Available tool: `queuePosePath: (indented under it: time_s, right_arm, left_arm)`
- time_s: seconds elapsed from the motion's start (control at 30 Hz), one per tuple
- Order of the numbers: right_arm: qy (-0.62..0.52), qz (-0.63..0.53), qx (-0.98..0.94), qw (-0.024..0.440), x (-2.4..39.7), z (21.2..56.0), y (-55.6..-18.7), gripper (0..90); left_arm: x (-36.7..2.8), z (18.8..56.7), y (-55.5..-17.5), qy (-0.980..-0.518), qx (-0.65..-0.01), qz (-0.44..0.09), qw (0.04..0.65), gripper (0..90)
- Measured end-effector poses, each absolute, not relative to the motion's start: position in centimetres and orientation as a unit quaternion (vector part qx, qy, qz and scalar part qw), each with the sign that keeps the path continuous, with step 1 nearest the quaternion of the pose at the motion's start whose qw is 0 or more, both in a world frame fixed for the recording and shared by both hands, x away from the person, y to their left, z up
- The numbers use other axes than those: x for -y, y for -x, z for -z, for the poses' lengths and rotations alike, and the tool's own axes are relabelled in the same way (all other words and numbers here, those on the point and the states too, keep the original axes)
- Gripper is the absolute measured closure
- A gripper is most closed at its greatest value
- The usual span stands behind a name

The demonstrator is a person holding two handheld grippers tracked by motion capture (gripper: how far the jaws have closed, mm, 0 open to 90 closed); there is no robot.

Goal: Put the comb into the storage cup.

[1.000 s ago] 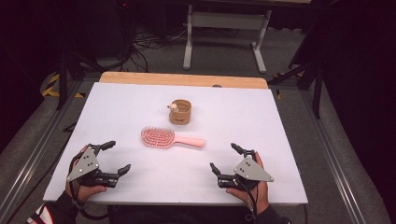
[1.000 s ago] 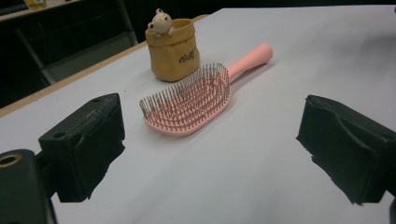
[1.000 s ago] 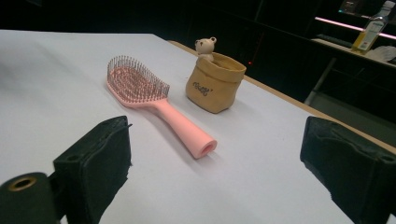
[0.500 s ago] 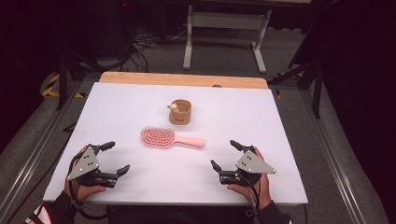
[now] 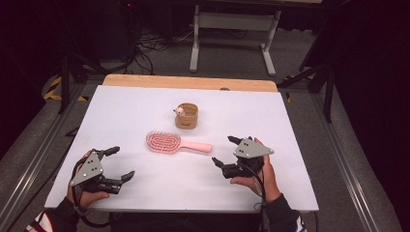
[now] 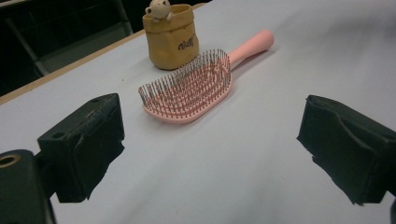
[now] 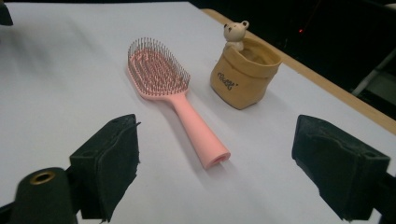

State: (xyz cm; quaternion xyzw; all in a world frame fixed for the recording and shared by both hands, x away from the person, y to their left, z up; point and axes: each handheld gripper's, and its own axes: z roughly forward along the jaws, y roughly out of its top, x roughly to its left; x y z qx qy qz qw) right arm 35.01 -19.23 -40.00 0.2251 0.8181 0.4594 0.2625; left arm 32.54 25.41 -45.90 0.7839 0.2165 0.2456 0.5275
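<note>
The white table (image 5: 145,111) spreads out ahead of both my grippers, with a strip of wooden edge (image 5: 188,82) along its far side.

My right gripper (image 5: 226,151) hangs just over the table's near right part. Its jaws have just been closing a little, yet they stand wide apart with nothing between them. My left gripper (image 5: 118,163) sits over the near left corner, its jaws spread wide as well, nothing between them.

The pink hairbrush (image 5: 174,142) lies flat on the table, bristles up, between my two grippers and a little farther out than both. Its handle points toward my right gripper; in the right gripper view the handle's round end (image 7: 215,158) lies just ahead of the gap between my jaws, near but not touching, and the bristled head stretches away from me. From my left gripper the hairbrush (image 6: 191,88) lies ahead with its head nearest and its handle running off beyond.

Past the hairbrush, well out from both grippers, stands a small tan fabric pouch (image 5: 187,117), upright and open at the top, close to the brush but apart from it. A little bear figure (image 7: 235,32) peeks over its rim.
</note>
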Motion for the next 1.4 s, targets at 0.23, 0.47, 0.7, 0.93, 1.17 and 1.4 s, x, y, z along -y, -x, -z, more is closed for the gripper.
queuePosePath:
  time_s: [0.23, 0.47, 0.7, 0.93, 1.17, 1.4]
  right_arm:
    - [-0.212, -0.415, -0.857, 0.22, 16.8, 40.7, -38.2, 18.7]
    - [-0.192, -0.386, -0.878, 0.208, 15.0, 41.2, -39.3, 21.5]
    - [-0.163, -0.343, -0.908, 0.178, 11.9, 40.8, -41.1, 25.1]
    - [-0.152, -0.291, -0.931, 0.158, 9.4, 41.2, -42.4, 28.9]
    - [-0.148, -0.253, -0.945, 0.145, 7.5, 41.9, -43.9, 31.7]
    - [-0.143, -0.226, -0.955, 0.128, 6.3, 42.3, -45.0, 36.6]
  left_arm:
    - [-25.3, 46.1, -32.6, -0.787, -0.213, -0.242, 0.526, 7.3]
    - [-25.4, 46.1, -32.5, -0.786, -0.217, -0.245, 0.525, 7.2]
    - [-25.3, 46.2, -32.5, -0.79, -0.216, -0.241, 0.521, 7.2]
    - [-25.2, 46.2, -32.5, -0.792, -0.213, -0.242, 0.518, 7.2]
    - [-25.3, 46.2, -32.5, -0.792, -0.215, -0.242, 0.518, 7.2]
    - [-25.2, 46.2, -32.5, -0.791, -0.215, -0.24, 0.52, 7.3]
